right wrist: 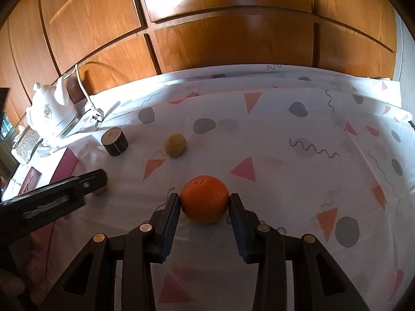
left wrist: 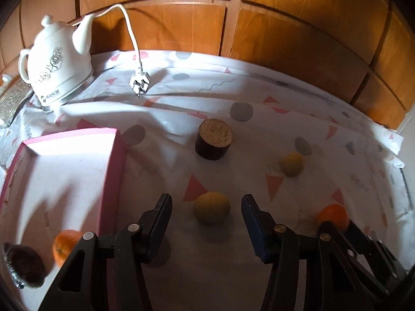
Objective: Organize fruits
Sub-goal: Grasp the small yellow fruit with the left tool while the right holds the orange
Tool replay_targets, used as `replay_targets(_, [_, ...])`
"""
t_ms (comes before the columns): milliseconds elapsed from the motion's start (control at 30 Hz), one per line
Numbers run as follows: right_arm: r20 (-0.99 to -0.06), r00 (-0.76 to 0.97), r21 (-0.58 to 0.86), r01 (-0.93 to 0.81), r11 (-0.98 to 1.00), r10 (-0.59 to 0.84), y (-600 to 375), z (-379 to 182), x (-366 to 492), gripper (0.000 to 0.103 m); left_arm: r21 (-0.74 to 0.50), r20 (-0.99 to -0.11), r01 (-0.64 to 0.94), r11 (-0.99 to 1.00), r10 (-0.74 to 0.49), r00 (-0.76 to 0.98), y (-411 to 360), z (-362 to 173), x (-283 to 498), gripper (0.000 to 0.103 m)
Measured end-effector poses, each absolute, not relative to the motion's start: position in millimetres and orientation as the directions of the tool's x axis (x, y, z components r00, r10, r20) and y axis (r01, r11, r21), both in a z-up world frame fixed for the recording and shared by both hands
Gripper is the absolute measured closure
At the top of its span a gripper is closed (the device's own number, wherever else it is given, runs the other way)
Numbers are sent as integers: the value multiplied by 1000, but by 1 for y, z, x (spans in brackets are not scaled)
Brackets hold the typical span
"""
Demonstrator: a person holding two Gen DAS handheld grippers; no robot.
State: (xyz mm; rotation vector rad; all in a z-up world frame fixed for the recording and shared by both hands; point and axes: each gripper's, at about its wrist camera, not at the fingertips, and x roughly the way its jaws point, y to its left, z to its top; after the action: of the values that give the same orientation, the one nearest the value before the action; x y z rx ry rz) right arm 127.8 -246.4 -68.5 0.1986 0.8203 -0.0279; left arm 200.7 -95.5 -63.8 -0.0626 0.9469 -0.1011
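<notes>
Two items are already lodged in the pink box (left wrist: 114,160), both at the lower left of the left wrist view: one orange (left wrist: 64,246) and one dark round object (left wrist: 24,264), too blurred to identify. Three fruits remain on the patterned tablecloth (right wrist: 298,181). Item one: a yellow-green fruit (left wrist: 211,207), low in the centre of the left wrist view, lying between the spread fingers of the left gripper (left wrist: 207,216), which flank it without touching. Item two: a second yellow-green fruit (left wrist: 293,164), right of centre in the same view, well apart from both tools. Item three: a second orange (right wrist: 204,199), centre of the right wrist view, sitting on the cloth between the fingertips of the right gripper (right wrist: 204,202); the pads appear to touch both its sides, though whether they are truly pinching or merely closing in cannot be told for sure. Also present, not fruit: a dark cylindrical block with a pale top (left wrist: 214,138), a white kettle (left wrist: 57,64) at upper left with its plug (left wrist: 140,83) lying loose on the cloth, and wooden panels (right wrist: 207,26) behind. Judged progress: somewhat under half, with three fruits left to move to the box and two of them lined up for picking.
</notes>
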Motion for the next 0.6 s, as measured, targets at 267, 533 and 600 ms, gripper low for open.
replay_targets(267, [-736, 674, 170, 95, 981, 62, -246, -70, 129, 64, -91, -796, 78, 993, -120, 594, -92, -67, 193, 74])
replay_targets(533, [-750, 659, 163, 91, 982, 63, -243, -73, 130, 64, -100, -798, 106, 989, -143, 586, -94, -64, 152, 74])
replay_targets(600, [-749, 659, 173, 91, 981, 71, -245, -73, 130, 64, -90, -791, 102, 991, -134, 596, -94, -63, 139, 74])
